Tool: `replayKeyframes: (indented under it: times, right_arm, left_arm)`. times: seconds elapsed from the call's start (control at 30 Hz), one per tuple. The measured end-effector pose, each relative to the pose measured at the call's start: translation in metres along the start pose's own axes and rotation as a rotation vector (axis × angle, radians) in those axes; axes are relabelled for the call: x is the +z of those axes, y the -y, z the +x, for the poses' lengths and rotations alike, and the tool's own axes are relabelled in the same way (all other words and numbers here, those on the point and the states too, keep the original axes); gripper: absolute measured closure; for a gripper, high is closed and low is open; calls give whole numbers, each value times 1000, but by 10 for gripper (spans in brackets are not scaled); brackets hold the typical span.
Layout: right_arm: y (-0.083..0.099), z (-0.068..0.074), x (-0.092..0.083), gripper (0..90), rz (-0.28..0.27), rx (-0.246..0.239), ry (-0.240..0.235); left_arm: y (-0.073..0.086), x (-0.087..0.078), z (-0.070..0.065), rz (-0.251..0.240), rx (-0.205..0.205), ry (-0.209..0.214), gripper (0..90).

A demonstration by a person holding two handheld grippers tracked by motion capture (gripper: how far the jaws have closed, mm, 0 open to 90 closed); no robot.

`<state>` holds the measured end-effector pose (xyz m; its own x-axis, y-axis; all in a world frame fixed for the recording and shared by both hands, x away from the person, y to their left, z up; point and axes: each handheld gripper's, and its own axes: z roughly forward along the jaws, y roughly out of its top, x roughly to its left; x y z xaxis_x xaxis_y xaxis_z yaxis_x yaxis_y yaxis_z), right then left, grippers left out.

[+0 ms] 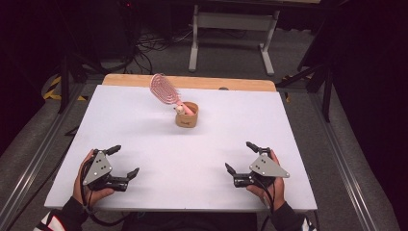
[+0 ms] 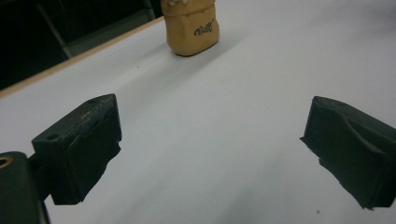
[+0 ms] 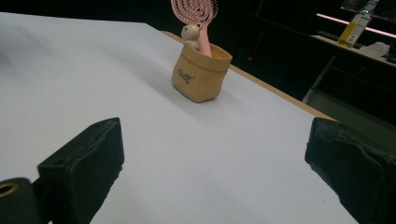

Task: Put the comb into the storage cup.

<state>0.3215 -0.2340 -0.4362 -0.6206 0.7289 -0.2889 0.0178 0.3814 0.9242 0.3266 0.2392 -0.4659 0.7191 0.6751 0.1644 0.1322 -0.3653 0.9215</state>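
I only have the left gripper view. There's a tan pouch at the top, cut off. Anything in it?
Observer: Yes, the tan pouch holds a pink brush, handle down, head sticking out above the rim.
Operator: Upright?
Observer: Tilted. In the high view its head leans away from the pouch toward the table's far left.
Operator: Anything else in there?
Observer: A small cream figure sits at the rim beside the brush handle.
Operator: Where's the right gripper?
Observer: The right gripper is near the table's front edge, jaws open, well apart from the pouch. The left gripper is open too.
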Motion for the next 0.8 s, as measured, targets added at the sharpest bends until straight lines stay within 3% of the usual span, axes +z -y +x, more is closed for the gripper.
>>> replayKeyframes:
  times: [0.23,0.8]
  right_arm:
    - [5,1,-4,51,13,13,-5]
    - [7,1,-3,51,10,7,-11]
  left_arm:
    - [4,1,2,5,-27,-9,47]
    - [0,3,-2,3,-1,-4,47]
